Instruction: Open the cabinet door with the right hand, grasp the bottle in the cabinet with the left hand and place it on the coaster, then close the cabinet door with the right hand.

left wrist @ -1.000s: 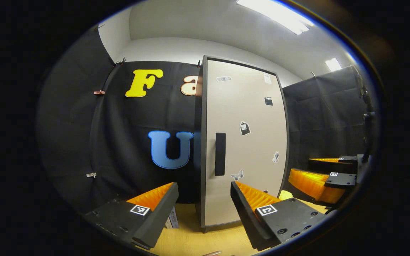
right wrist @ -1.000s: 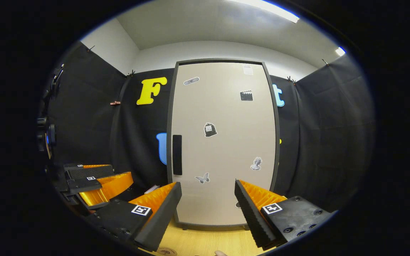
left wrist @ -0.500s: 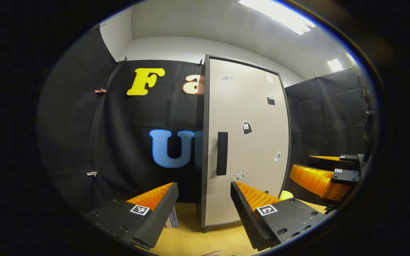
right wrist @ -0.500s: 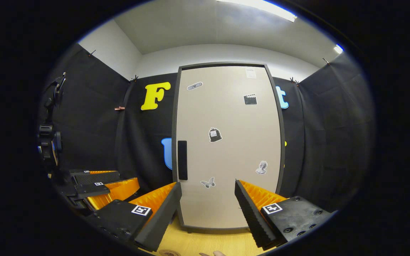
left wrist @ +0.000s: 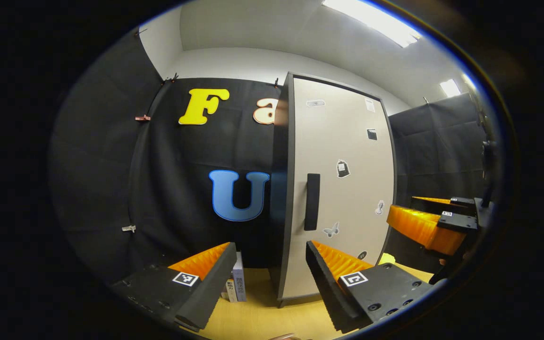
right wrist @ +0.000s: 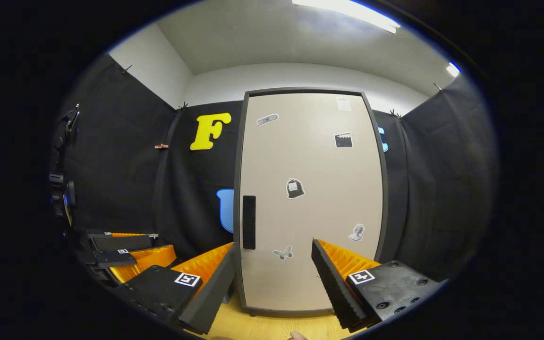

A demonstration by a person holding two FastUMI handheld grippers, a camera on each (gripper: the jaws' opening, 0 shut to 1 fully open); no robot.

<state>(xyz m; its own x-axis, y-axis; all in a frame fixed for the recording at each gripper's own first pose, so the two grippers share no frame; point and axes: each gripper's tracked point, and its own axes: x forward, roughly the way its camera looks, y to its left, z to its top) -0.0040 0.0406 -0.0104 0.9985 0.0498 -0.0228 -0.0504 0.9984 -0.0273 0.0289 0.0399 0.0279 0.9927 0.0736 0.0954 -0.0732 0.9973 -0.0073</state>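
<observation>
Moved a bit nearer the door (right wrist: 310, 198); now reach the wide-open, empty right tool (right wrist: 274, 278) to the handle (right wrist: 249, 222), pull gently.

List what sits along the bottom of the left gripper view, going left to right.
Left gripper's left finger → books standing on the table → cabinet with its door handle → left gripper's right finger → right gripper.

The cabinet (right wrist: 312, 198) is set on the bench (right wrist: 272, 326), against the booth's wall. Its handle (right wrist: 249, 222) is placed at the door's left edge, and some small boxes (left wrist: 235, 283) are stood just left of the cabinet's foot.
</observation>
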